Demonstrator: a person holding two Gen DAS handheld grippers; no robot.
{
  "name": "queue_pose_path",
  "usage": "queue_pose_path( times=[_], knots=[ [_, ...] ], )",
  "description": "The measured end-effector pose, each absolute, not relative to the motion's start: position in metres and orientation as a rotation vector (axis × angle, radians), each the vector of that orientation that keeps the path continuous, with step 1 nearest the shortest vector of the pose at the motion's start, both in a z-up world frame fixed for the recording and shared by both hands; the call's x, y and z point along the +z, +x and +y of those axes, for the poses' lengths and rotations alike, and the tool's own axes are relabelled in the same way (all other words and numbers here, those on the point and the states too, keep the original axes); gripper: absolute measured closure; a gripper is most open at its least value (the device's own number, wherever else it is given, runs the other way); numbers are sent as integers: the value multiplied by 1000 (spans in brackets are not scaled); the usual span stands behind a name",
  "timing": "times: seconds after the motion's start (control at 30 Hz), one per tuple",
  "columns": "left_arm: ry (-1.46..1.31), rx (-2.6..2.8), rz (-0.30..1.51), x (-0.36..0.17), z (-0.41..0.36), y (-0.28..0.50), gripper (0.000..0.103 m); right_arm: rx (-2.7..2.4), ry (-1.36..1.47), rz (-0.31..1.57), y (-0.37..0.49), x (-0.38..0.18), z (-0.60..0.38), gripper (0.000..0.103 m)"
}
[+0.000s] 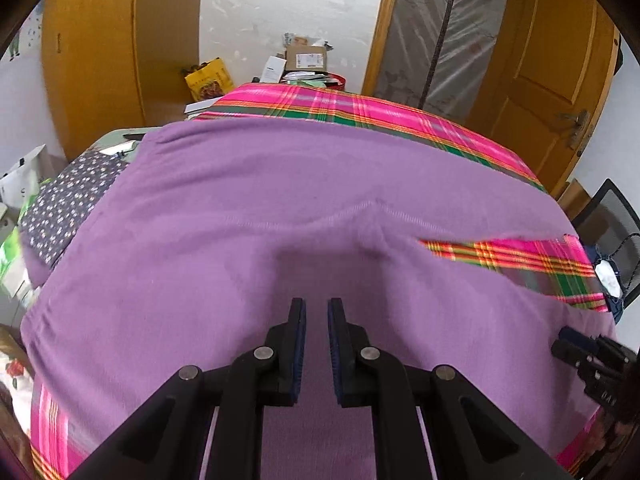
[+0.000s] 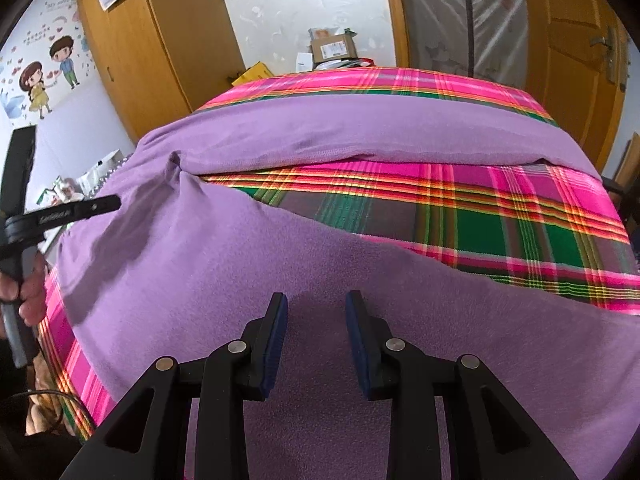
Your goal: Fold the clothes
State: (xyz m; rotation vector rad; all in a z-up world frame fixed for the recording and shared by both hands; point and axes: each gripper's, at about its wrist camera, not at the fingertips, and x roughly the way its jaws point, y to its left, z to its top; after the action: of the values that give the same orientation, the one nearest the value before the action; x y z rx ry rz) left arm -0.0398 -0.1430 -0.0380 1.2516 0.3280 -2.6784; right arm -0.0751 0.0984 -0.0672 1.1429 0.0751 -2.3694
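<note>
mostly spread: purple knit garment (image 2: pixel 360 292) lies on pink-green plaid bed cover (image 2: pixel 500 216), legs parted. left gripper (image 1: pixel 317 344) jaws nearly closed, empty; right gripper (image 2: pixel 316 340) jaws released. fold stage unclear.

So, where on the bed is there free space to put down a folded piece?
The widest bare patch is the plaid bedcover on the right, between the two spread parts of the purple garment. A narrower plaid strip lies beyond the garment's far edge. The left side is crowded: the garment and a floral cloth fill it.
</note>
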Motion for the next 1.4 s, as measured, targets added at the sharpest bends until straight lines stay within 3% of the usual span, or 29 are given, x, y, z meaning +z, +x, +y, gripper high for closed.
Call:
queue_pose_path(
  times=[0.6, 0.87, 0.97, 1.4],
  knots=[
    [1221, -2659, 263, -61, -138, -23, 92, -2372, 1144, 91, -76, -69, 95, 69],
    [1209, -2667, 265, -61, -139, -23, 92, -2362, 1136, 134, -74, -70, 88, 59],
    [1211, -2665, 255, -62, -139, -24, 91, -2339, 1130, 133, -73, -70, 86, 50],
    [1227, -2699, 229, -63, -136, -26, 75, -2341, 1123, 320, -67, -74, 62, 32]
  ],
)
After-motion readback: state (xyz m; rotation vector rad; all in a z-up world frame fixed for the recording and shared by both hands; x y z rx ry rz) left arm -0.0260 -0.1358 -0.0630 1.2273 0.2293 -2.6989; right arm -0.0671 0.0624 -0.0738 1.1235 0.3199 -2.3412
